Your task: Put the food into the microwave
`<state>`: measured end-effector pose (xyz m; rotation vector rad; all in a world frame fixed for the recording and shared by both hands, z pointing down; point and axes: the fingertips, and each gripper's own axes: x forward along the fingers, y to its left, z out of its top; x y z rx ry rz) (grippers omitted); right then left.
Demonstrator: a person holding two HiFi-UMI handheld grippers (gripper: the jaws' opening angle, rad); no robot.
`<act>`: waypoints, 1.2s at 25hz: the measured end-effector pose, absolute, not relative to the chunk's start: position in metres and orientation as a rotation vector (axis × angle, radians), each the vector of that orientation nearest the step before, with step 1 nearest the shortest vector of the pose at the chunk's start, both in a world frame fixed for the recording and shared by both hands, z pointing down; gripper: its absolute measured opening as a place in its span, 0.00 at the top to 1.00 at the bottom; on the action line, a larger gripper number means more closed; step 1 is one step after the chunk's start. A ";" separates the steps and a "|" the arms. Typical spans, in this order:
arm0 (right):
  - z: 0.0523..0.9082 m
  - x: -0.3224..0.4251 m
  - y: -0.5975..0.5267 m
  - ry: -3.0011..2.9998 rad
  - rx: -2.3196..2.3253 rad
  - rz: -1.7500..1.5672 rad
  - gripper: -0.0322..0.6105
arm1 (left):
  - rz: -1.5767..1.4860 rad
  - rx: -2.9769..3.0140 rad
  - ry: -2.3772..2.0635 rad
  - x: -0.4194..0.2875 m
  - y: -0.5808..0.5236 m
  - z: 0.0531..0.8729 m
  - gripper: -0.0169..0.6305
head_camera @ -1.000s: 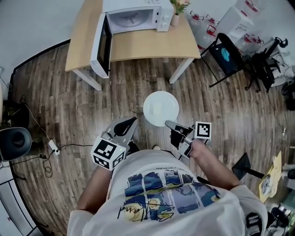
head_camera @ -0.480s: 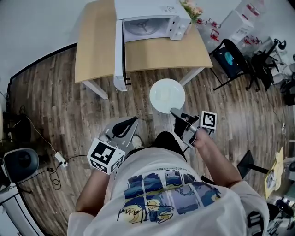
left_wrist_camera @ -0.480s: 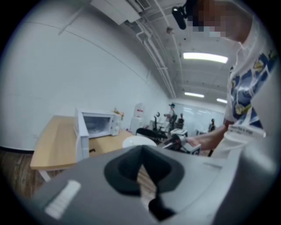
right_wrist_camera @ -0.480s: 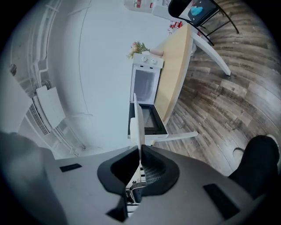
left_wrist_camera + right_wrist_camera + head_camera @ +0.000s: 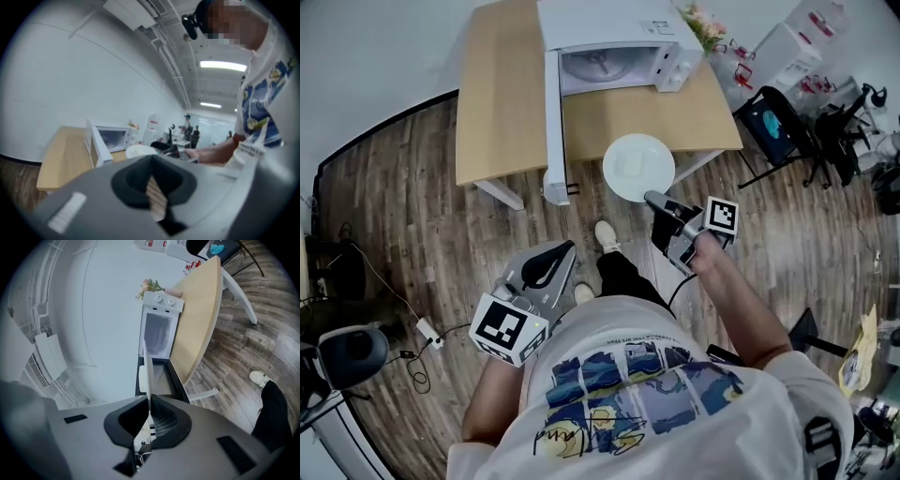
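My right gripper [image 5: 656,202] was clenched on the near rim of a round white plate [image 5: 637,167]. In the right gripper view the rim ran as a thin pale edge straight between the two pads, so the hold was a pinch on the lip alone. I judged it sat there so that the whole dish would stand out ahead of the gripper and could go into the oven first. In the head view the plate looked about level, which suited carrying food. I could not make out the food itself, only a faint pale patch near the middle.

The plate hung over the front edge of the light wooden surface [image 5: 502,103], near the mouth of the boxy white microwave [image 5: 609,23] and not yet inside it. The microwave's door [image 5: 551,131] stood swung wide to the left, off the front of the surface. That left the cavity and its turntable bare to a straight approach from where I stood.

My left gripper [image 5: 570,247] was closed on nothing and hung low at my left side, well apart from the plate. I judged it was kept back there to stay clear of the open door and of the right arm's path.
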<state>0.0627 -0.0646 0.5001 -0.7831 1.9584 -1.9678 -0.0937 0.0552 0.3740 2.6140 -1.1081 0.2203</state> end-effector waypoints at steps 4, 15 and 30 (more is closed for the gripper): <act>0.507 0.054 -0.112 1.947 -0.771 -1.979 0.93 | 0.219 2.591 -1.172 -0.105 0.025 0.368 0.96; 0.520 0.042 -0.232 1.959 -0.745 -2.033 0.93 | 0.237 2.554 -1.256 -0.102 -0.067 0.350 0.96; 0.566 0.030 -0.350 1.912 -0.758 -2.082 0.93 | 0.285 2.465 -1.330 -0.096 -0.141 0.351 0.96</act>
